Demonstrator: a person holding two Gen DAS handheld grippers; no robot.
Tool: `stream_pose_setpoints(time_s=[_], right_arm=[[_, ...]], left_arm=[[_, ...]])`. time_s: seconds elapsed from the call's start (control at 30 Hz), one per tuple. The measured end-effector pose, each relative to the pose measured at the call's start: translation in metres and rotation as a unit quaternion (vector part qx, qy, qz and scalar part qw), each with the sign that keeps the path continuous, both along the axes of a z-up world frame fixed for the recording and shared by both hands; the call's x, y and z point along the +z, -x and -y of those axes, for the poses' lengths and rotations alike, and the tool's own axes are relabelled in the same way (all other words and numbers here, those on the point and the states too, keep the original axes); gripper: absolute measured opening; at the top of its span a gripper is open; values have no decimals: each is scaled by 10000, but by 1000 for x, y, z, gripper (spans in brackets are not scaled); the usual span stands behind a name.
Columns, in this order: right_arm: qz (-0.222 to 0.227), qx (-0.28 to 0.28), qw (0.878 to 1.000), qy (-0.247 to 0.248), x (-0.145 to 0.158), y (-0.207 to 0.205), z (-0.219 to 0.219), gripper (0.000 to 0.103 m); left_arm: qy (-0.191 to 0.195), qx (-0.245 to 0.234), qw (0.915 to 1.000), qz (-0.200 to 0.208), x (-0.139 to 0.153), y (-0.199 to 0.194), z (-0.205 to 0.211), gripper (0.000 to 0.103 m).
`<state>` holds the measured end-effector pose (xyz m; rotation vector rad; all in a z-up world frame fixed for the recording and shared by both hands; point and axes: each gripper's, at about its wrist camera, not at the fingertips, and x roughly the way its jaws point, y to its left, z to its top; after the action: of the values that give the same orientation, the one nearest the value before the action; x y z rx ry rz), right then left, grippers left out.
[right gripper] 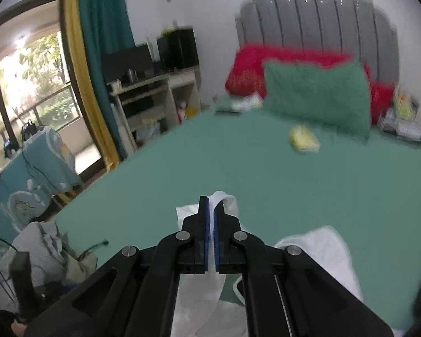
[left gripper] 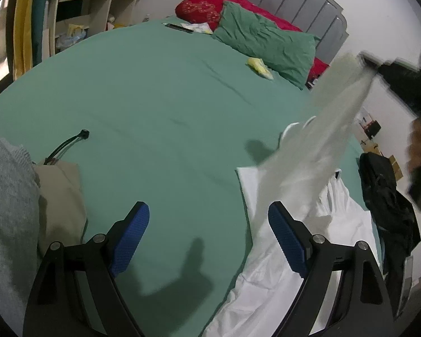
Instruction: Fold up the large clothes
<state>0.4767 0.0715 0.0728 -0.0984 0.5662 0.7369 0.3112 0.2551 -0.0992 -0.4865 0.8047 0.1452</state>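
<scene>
Right gripper (right gripper: pixel 212 210) fingers clamp the white garment (right gripper: pixel 227 200); left gripper (left gripper: pixel 209 219) fingers apart over the bed (left gripper: pixel 154 98).

My left tongs (left gripper: pixel 209 237) hang tilted downward, jaws spread wide with nothing between the blue pads. My right tongs (right gripper: pixel 212 224) are raised, clamped tight on a fold of white garment (right gripper: pixel 227 200).

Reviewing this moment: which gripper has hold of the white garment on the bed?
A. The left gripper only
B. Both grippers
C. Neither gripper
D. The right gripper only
D: the right gripper is shut on a fold of the white garment, which hangs in a strip below it, while the left gripper stands open over the green sheet with nothing between its pads.
</scene>
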Motion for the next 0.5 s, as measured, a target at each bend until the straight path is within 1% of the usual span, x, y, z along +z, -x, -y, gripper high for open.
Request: stream_pose_setpoints(time_s=[0.07, 0.13, 0.2, 0.23, 0.27, 0.3, 0.33, 0.4, 0.43, 0.5], right_arm=[[321, -320, 9989, 89, 20, 30, 3, 3], [522, -745, 9952, 369, 21, 48, 3, 3], [761, -1098, 9890, 629, 9, 77, 16, 3], [791, -1274, 9856, 780, -2, 86, 25, 3], [730, -1464, 9819, 949, -20, 98, 37, 3], [640, -1604, 9794, 1049, -34, 104, 46, 4], [448, -1806, 9749, 1223, -57, 111, 62, 4], [-97, -1980, 9703, 1383, -99, 118, 90, 5], [-489, -2072, 9662, 1456, -123, 122, 106, 5], [-1078, -2135, 9599, 1462, -158, 129, 137, 7]], left_arm=[[-27, -61, 10000, 19, 1, 2, 6, 89], [-45, -131, 9999, 11, 1, 3, 13, 89], [-98, -220, 9997, -31, 0, 3, 21, 89], [-125, -269, 9995, -47, 0, 2, 24, 89], [-174, -331, 9993, -56, -1, 2, 29, 89], [-212, -364, 9991, -64, -2, 3, 31, 89], [-262, -404, 9988, -83, -3, 4, 35, 89], [-288, -475, 9983, -147, -7, 4, 40, 89], [-285, -497, 9982, -171, -8, 4, 42, 89], [-314, -516, 9979, -220, -11, 3, 43, 89]])
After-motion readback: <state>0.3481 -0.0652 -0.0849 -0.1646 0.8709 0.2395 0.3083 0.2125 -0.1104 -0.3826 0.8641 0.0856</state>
